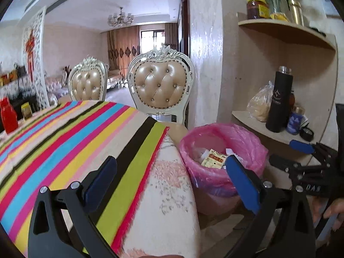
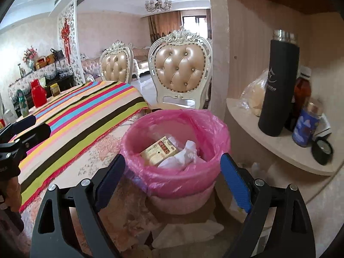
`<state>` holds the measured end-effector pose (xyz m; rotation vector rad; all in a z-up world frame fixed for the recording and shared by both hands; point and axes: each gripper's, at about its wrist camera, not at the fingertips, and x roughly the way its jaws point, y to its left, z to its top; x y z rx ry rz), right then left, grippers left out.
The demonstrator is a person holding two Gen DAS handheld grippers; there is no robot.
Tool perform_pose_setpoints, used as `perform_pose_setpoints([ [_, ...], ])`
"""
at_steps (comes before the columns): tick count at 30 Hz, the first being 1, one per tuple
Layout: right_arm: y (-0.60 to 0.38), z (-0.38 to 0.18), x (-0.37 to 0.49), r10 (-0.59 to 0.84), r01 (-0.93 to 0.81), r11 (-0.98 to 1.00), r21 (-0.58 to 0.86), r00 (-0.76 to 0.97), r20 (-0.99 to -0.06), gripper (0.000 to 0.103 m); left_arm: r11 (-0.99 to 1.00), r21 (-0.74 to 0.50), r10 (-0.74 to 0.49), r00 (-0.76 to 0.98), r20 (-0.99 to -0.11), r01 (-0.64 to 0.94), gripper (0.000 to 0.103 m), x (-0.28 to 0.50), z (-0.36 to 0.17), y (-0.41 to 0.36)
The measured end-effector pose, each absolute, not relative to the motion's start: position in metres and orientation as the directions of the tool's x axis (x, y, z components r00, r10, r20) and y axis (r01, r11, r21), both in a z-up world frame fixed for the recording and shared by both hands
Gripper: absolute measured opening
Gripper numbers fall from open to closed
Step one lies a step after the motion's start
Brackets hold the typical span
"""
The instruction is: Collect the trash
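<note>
A pink-lined trash bin stands beside the table's end, below the shelf. Inside it lie a yellow carton and crumpled white paper. My right gripper is open and empty, just above and in front of the bin, its fingers either side of the rim. My left gripper is open and empty over the table's edge, with the bin to its right; the carton shows there too. The right gripper also shows in the left wrist view.
A table with a striped cloth fills the left. Two tufted chairs stand behind it. A corner shelf holds a black flask, bottles and a bag. A red jug sits at the table's far end.
</note>
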<state>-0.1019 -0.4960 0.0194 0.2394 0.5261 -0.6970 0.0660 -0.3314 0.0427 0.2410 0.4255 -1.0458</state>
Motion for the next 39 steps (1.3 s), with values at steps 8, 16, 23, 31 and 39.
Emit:
perform_pose_setpoints([
  [8, -0.474, 0.032, -0.113, -0.59, 0.691, 0.723, -0.006, 0.613, -0.526, 0.085, 0.446, -0.03, -0.798, 0.382, -0.465, 0.895, 0.098, 0.054, 0.034, -0.323],
  [16, -0.471, 0.026, -0.132, -0.611, 0.709, 0.704, -0.04, 0.576, -0.543, 0.085, 0.391, -0.021, -0.81, 0.333, -0.483, 0.92, 0.098, 0.022, 0.022, -0.323],
  [23, -0.473, 0.02, -0.144, -0.624, 0.728, 0.685, -0.04, 0.557, -0.547, 0.085, 0.349, -0.027, -0.795, 0.28, -0.538, 0.937, 0.098, 0.013, -0.002, -0.332],
  [31, -0.474, 0.014, -0.14, -0.618, 0.719, 0.694, -0.048, 0.56, -0.551, 0.085, 0.348, -0.024, -0.802, 0.284, -0.525, 0.937, 0.098, 0.014, -0.007, -0.332],
  [39, -0.474, 0.014, -0.14, -0.618, 0.718, 0.694, -0.047, 0.561, -0.551, 0.085, 0.351, -0.017, -0.805, 0.293, -0.516, 0.936, 0.098, 0.015, -0.007, -0.331],
])
